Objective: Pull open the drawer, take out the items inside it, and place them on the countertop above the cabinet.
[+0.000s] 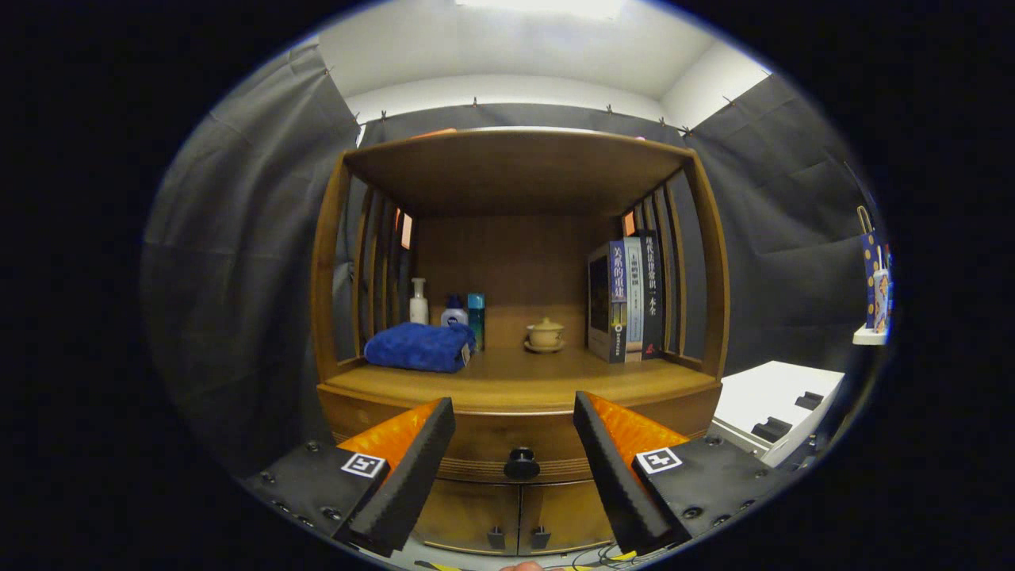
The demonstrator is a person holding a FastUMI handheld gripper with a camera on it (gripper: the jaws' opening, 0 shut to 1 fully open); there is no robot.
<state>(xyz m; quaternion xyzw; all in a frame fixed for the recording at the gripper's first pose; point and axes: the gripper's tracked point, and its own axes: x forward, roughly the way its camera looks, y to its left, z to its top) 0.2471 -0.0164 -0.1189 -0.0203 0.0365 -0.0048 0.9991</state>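
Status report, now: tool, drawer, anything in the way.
Tool open, fingers either side of the drawer knob, not touching. Drawer shut, nothing out yet. Countertop holds towel, teacup, books.

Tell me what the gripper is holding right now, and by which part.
Nothing is held. The gripper is open, its fingers apart on either side of the drawer knob, which lies just ahead between them, untouched.

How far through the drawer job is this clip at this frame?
Nothing looks done yet: the drawer sits flush in the cabinet, not pulled out. In hand: the gripper is open, its fingers either side of the drawer knob, not gripping it. Left: pull the drawer open, take out its contents, which are hidden for now, and place them on the countertop.
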